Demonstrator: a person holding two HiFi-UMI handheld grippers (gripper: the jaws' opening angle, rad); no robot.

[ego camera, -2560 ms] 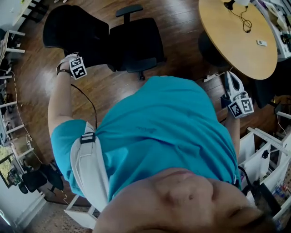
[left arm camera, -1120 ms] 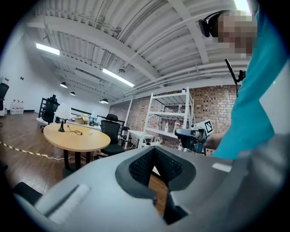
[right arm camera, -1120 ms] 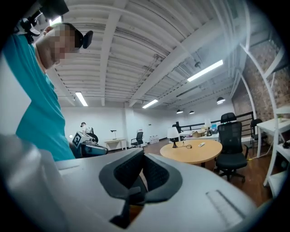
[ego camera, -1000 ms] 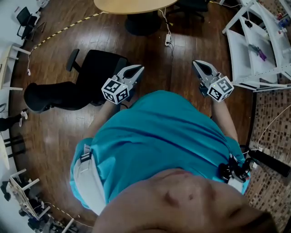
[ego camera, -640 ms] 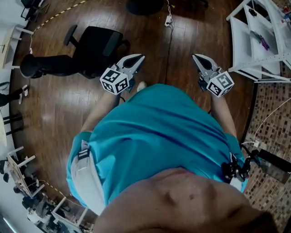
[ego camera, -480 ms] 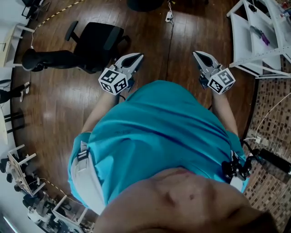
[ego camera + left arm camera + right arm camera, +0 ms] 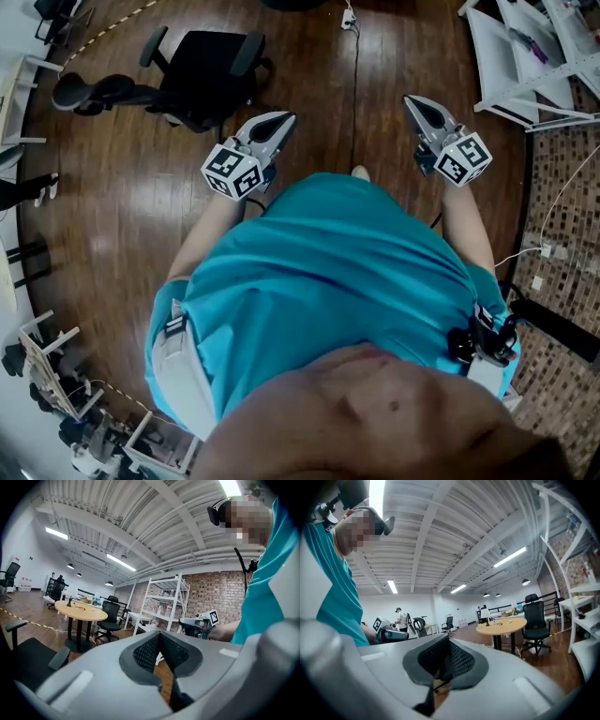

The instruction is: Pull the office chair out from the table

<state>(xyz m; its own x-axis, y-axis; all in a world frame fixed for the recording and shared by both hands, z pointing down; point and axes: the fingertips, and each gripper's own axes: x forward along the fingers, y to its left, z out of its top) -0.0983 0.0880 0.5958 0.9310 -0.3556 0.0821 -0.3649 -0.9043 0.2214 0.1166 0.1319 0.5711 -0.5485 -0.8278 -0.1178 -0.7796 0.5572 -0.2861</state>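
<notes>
The right claw, jaws together, faces a round table and black chair.

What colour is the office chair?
The chair is black; it shows best in the head view.

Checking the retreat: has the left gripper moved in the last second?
Yes. The left gripper has backed away from the power strip on the floor, widening that gap.

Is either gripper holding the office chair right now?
No, the office chair stands on the wood floor, apart from the left gripper and right gripper, both shut and empty.
</notes>
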